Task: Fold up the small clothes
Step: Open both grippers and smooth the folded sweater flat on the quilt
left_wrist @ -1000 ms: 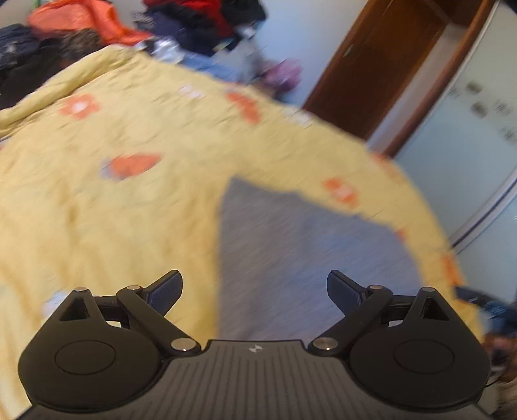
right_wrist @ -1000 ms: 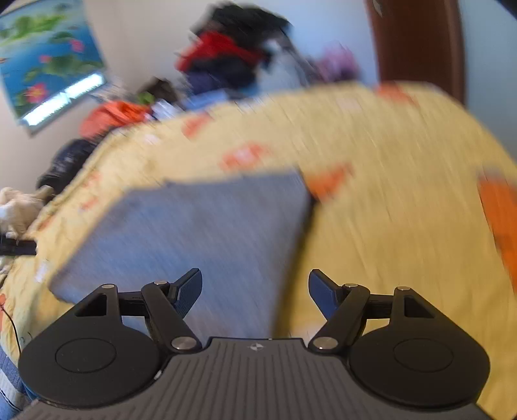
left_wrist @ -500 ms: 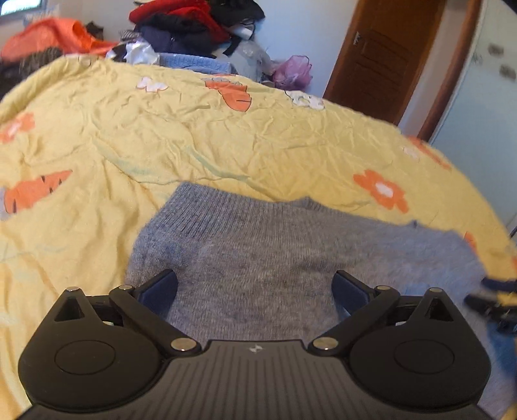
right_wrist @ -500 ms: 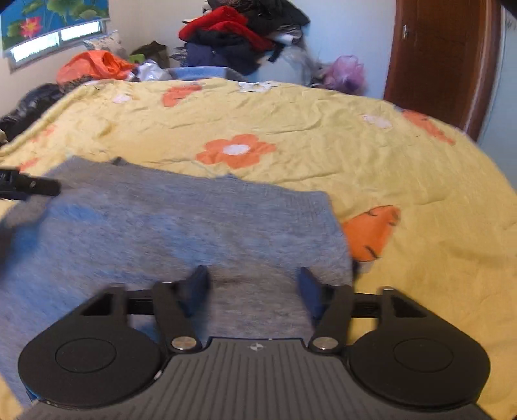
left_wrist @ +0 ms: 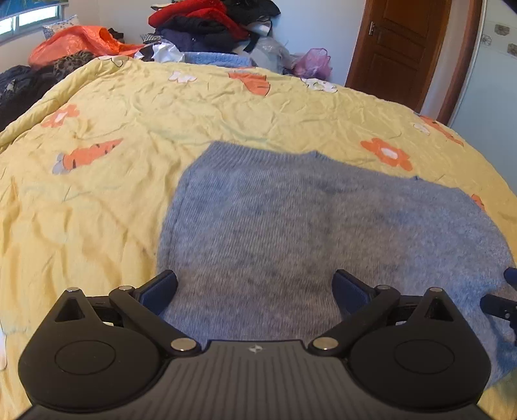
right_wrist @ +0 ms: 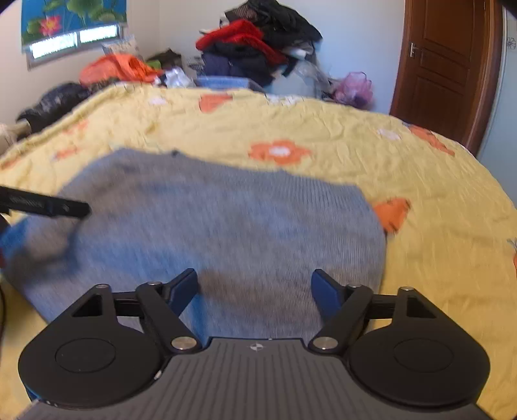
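Observation:
A grey knitted garment [left_wrist: 290, 226] lies flat on the yellow bedspread [left_wrist: 113, 194]; it also shows in the right wrist view [right_wrist: 226, 226]. My left gripper [left_wrist: 255, 290] is open over the garment's near left part, jaws wide and empty. My right gripper [right_wrist: 255, 287] is open over the garment's near right part, jaws narrower than the left and empty. The right gripper's tip shows at the right edge of the left wrist view [left_wrist: 501, 303]. The left gripper's finger shows at the left edge of the right wrist view [right_wrist: 48, 206].
The bedspread [right_wrist: 420, 181] has orange flower and carrot prints. A pile of clothes [left_wrist: 210, 29] and an orange bag [left_wrist: 80, 42] lie beyond the bed's far edge. A brown door [left_wrist: 397, 48] stands at the back right.
Both grippers have settled low over the near edge of the garment. The right jaws narrowed, then opened a little. The views have steadied from blur.

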Tool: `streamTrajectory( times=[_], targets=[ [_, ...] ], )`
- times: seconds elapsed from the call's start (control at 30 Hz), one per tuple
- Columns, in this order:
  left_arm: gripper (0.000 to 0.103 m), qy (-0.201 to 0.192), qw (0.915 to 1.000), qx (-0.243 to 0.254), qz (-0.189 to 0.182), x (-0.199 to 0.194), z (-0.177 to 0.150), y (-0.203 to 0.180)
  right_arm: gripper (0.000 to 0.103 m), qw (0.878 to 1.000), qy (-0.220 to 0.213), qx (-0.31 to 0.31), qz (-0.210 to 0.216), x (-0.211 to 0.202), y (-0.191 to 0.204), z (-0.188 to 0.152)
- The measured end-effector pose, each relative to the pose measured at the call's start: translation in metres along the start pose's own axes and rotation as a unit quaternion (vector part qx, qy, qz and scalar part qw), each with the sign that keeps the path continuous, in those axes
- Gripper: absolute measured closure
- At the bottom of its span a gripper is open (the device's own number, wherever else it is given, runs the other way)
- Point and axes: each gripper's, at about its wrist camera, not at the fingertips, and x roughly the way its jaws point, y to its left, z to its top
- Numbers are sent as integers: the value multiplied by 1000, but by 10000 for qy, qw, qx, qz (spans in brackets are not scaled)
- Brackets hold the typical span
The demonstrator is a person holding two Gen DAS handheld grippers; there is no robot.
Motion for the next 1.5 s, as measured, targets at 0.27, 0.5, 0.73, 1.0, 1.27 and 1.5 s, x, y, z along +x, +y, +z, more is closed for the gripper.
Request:
streamTrajectory(
  times=[0.27,0.5,0.73,1.0,1.27,1.5],
  targets=[
    [0,-46,9996,212,186,-12,-16,-3,17,9985,-122,-257,-470,-5,8,-18],
    [0,-55,9993,217,305,-33,-35,-3,8,9982,-211,141,-550,-23,9,-23],
    [0,33,9996,132,264,-51,-51,7,6,9982,-142,126,-574,-19,18,-25],
    [0,-36,9992,261,301,-54,-64,8,1,9985,74,317,-434,-14,5,-35],
    [0,-226,9995,186,105,-80,-61,5,1,9988,-267,253,-318,-32,17,-5],
    [0,-271,9983,-354,-379,-86,-81,21,1,9963,-240,-762,-329,-7,95,40]
  ],
)
